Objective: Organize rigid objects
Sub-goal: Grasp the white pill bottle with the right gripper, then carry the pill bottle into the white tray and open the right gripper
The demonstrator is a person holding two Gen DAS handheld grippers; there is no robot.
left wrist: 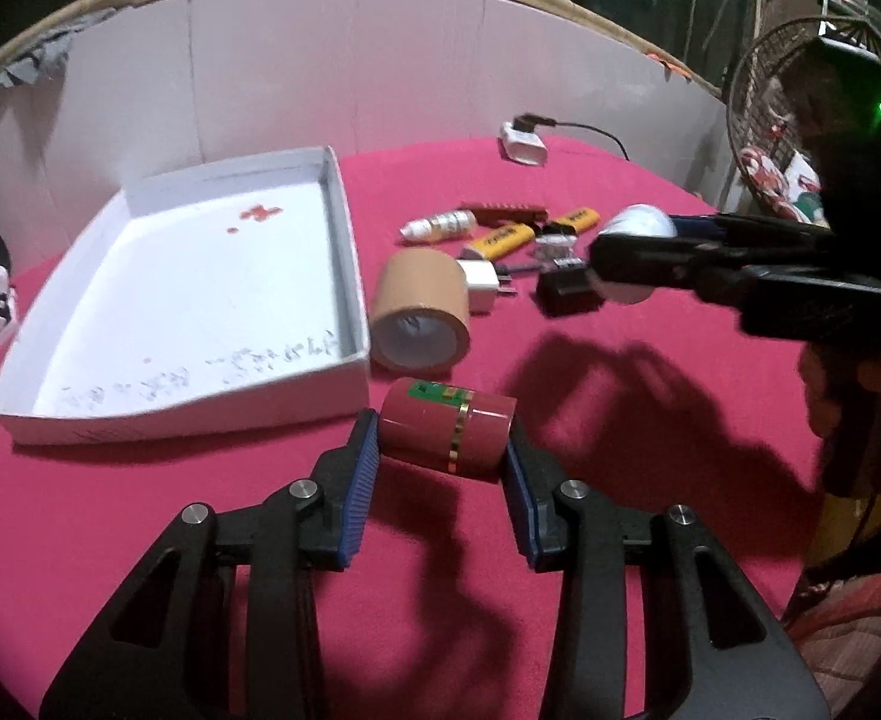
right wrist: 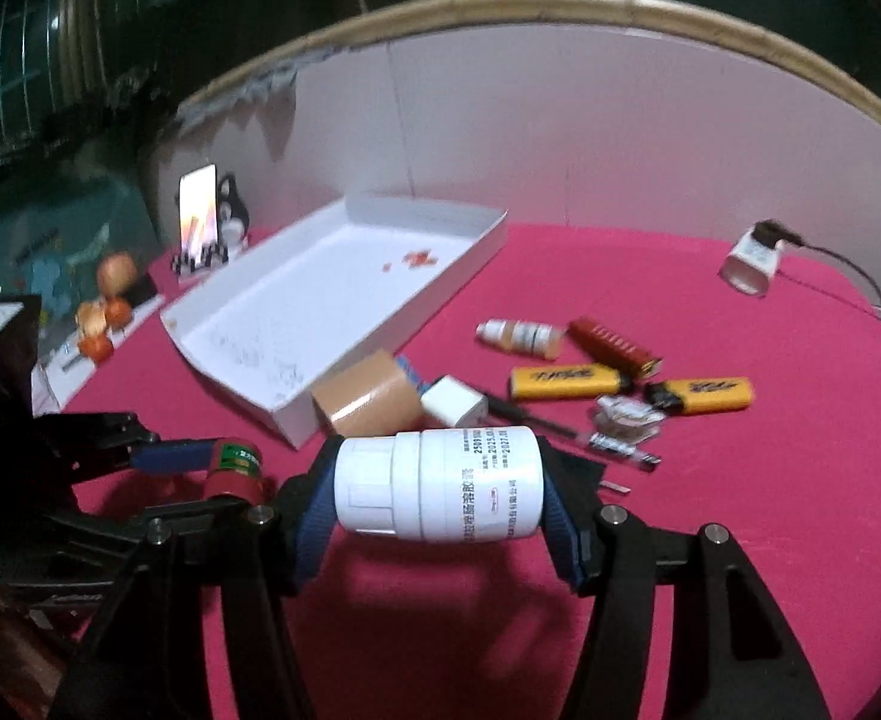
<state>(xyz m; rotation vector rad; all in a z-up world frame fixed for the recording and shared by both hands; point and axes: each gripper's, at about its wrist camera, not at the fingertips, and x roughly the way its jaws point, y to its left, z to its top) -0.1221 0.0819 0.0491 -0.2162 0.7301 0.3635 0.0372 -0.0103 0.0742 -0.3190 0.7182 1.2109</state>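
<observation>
My left gripper (left wrist: 440, 438) is shut on a red cylindrical tin (left wrist: 445, 433) with a gold band, held sideways just right of the white tray's (left wrist: 344, 252) near corner. The left gripper and tin (right wrist: 235, 469) also show in the right wrist view. My right gripper (right wrist: 440, 492) is shut on a white pill bottle (right wrist: 440, 485), held sideways above the pink cloth; it shows in the left wrist view (left wrist: 638, 222). The tray (right wrist: 476, 240) holds only small red specks.
On the pink cloth lie a brown tape roll (left wrist: 419, 312), a white plug (left wrist: 481, 285), a black block (left wrist: 566, 294), two yellow lighters (right wrist: 566, 383), a dropper bottle (right wrist: 518, 337), a red comb-like bar (right wrist: 614, 351), a binder clip (right wrist: 623, 414) and a corded charger (right wrist: 752, 258). A phone on a stand (right wrist: 199, 216) stands far left.
</observation>
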